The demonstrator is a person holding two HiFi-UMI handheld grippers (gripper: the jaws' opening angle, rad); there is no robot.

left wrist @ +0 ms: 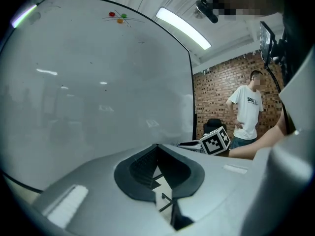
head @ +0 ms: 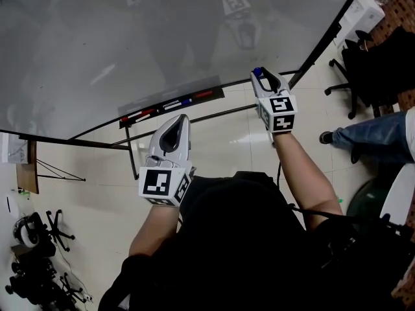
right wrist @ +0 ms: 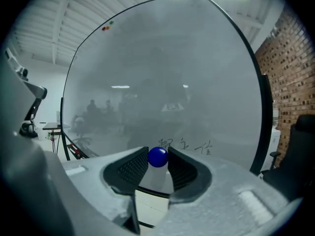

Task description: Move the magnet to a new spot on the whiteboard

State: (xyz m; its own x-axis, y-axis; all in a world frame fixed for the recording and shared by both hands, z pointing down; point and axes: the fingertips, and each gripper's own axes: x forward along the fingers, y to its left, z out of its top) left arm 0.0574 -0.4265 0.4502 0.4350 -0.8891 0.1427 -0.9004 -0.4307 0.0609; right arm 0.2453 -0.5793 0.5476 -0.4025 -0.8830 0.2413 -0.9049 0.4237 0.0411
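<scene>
The small round blue magnet [right wrist: 158, 157] sits pinched between the two black ribbed pads of my right gripper [right wrist: 158, 154], right at their tips, with the jaws held fairly wide around it. It is in front of the lower part of the large glossy grey-white whiteboard [right wrist: 162, 73], just beside some dark handwriting [right wrist: 188, 144]; I can't tell whether it touches the board. From the head view, the right gripper [head: 262, 76] points at the board's bottom edge, right of the marker tray [head: 172, 105] with its red and blue pens. My left gripper [left wrist: 157, 146] hangs lower, its jaws closed together with nothing between them. High on the board, well apart from the blue magnet, are small red [left wrist: 112, 14] and green [left wrist: 123, 16] magnets.
</scene>
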